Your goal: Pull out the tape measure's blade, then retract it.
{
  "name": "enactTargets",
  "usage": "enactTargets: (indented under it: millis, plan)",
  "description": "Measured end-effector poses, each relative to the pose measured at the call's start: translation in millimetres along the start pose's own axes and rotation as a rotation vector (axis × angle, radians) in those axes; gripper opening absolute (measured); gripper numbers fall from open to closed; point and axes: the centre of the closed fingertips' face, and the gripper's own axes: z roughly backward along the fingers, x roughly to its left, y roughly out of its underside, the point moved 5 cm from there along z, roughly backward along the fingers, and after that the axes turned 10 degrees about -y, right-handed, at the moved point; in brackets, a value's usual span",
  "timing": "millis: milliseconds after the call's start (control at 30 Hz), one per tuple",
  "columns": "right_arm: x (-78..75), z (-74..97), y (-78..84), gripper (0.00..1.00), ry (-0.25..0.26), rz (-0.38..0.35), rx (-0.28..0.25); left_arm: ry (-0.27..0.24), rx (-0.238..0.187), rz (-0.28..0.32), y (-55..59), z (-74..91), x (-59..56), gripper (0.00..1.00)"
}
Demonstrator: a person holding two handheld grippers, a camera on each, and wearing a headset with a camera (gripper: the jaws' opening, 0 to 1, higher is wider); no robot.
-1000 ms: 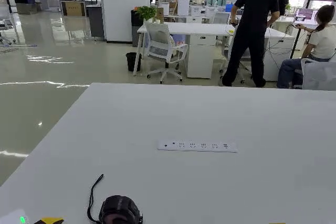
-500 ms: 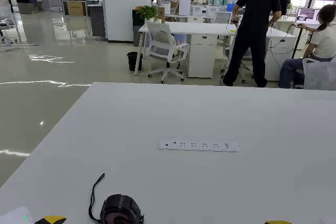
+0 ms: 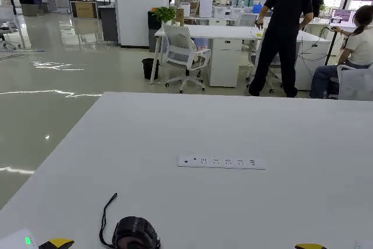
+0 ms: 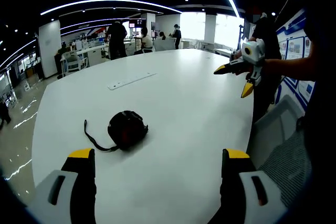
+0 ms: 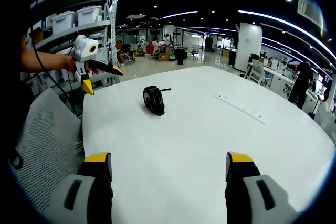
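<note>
Tape measure [image 4: 127,128] lies just ahead of the left gripper [image 4: 157,156], farther from the right gripper [image 5: 168,157]; both gape wide, empty.

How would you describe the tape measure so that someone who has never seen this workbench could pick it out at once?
Start at the big white table and find the flat white power strip lying mid-table. The tape measure sits nearer the person's edge, left of the strip. It is dark and rounded, with a thin black wrist strap curling from its left side.
</note>
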Motion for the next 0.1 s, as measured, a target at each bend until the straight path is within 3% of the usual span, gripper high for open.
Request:
enactTargets:
  millis: [100]
  plan:
    - [0.2,-0.1,0.4,0.92,0.0,-0.001,0.002,0.0,0.007,-0.006,1.2,0.0,-0.6,0.99]
